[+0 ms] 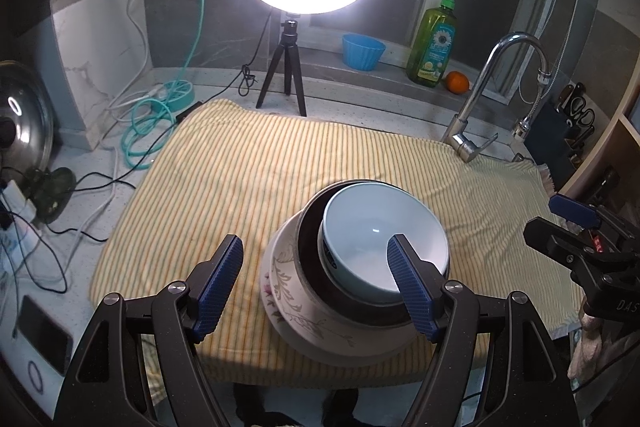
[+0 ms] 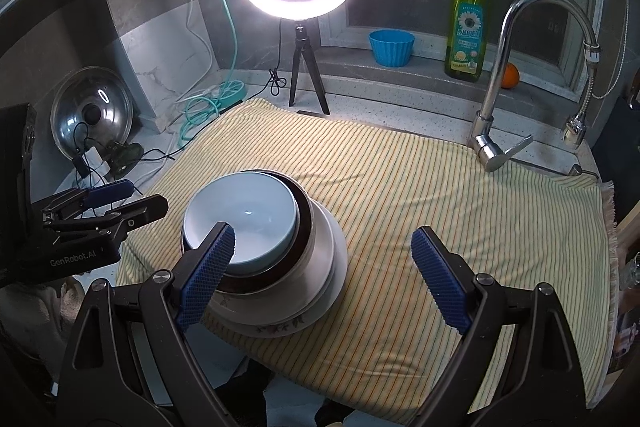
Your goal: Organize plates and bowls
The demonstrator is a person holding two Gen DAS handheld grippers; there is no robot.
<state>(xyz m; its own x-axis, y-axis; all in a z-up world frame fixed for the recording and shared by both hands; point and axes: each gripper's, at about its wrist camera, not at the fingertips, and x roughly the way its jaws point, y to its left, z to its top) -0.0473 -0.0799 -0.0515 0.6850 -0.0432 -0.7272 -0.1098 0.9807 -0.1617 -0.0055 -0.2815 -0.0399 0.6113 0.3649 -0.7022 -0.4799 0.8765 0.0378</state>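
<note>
Left wrist view shows the dishes already gathered into one stack near the front edge of the striped yellow towel (image 1: 248, 187): a pale blue bowl (image 1: 380, 239) nested in a dark bowl (image 1: 310, 259), which sits on a floral plate (image 1: 288, 287) at the bottom. No loose plate or bowl lies elsewhere on the cloth, so the sorting looks essentially finished; at most a nudge to centre the leaning stack seems left.

The left gripper (image 1: 316, 283) hovers with its jaws wide apart and nothing held; one blue pad appears in front of the bowl's rim, though contact cannot be confirmed. The right gripper (image 2: 324, 275) is likewise wide open and empty, with the stack to its left.

Only the left wrist view catches the phone (image 1: 44, 335) lying on the counter and the knife block (image 1: 568, 123) past the faucet (image 1: 500, 87). The right wrist view alone shows the whole pot lid (image 2: 92, 115) and a white dish (image 2: 324, 239) between dark bowl and plate.
</note>
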